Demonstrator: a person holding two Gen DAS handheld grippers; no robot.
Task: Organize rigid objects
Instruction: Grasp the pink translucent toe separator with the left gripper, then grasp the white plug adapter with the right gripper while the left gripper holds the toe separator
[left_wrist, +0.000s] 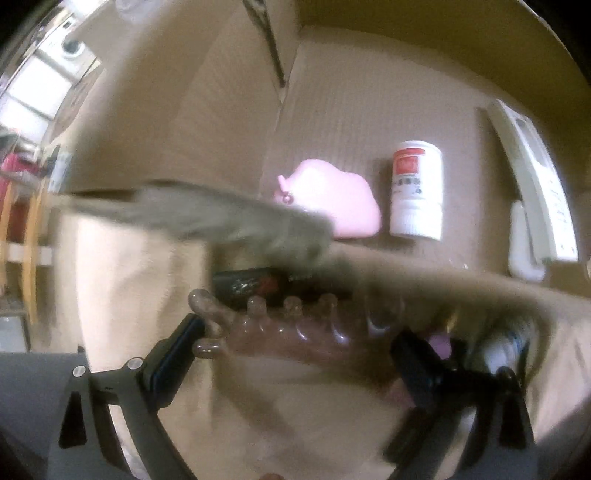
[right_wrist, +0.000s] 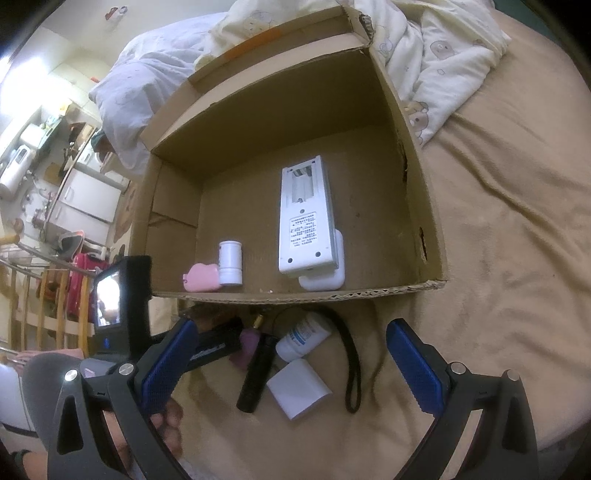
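In the left wrist view my left gripper (left_wrist: 295, 328) points straight down at the beige bedspread (left_wrist: 140, 280). A brown translucent claw hair clip (left_wrist: 291, 332) lies between its fingers and spans nearly the whole gap. The picture is blurred and no pad clearly presses on it. A black object with red print (left_wrist: 258, 286) lies just beyond the clip. My right gripper (right_wrist: 291, 324) stands open over a black flashlight (right_wrist: 255, 373), a white blue-labelled bottle (right_wrist: 303, 339) and a small white box (right_wrist: 299, 387). Nothing sits between its blue pads (right_wrist: 166, 373).
The open cardboard box (right_wrist: 417, 206) on the bed holds a white remote (right_wrist: 306, 218), a white case (right_wrist: 321, 280), a white red-labelled bottle (left_wrist: 417, 192) and a pink object (left_wrist: 340, 199). A black strap (right_wrist: 351, 362) lies beside the loose items. Bedding (right_wrist: 443, 55) is piled behind the box.
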